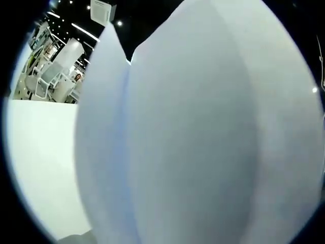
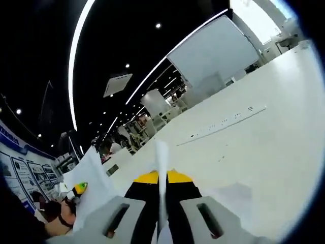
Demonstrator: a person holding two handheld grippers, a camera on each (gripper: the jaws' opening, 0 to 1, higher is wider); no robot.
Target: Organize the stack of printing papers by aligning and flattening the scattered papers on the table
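- Left gripper view: the printing papers (image 1: 203, 132) stand pressed close against the lens, their faces bowed outward, with a seam between two sheets running top to bottom left of centre. Beside the papers, on the side away from the seam's larger sheet, the white table (image 1: 40, 162) stretches off to a far edge.
- The left gripper's own jaws are hidden behind the papers, so I cannot tell whether it is clamped or slack.
- Right gripper view: the right gripper (image 2: 162, 216) has both jaws pinched on the edge of the papers (image 2: 162, 168), seen edge-on as a thin white blade rising straight up between the yellow-tipped jaws. Another loose sheet (image 2: 91, 188) lies curled to one side of that blade, near a person's hand.
- Beyond the pinched papers, a long power strip (image 2: 223, 123) lies on the table (image 2: 274, 122), well apart from them.
- Long axis: the stack seems held upright, its long edge running away from the right gripper, not lying flat.
- To do this step well, I judge: keep the pinch light, tap the lower edge squarely on the table to line up the sheets, then lay them down flat without letting the bowed faces buckle.
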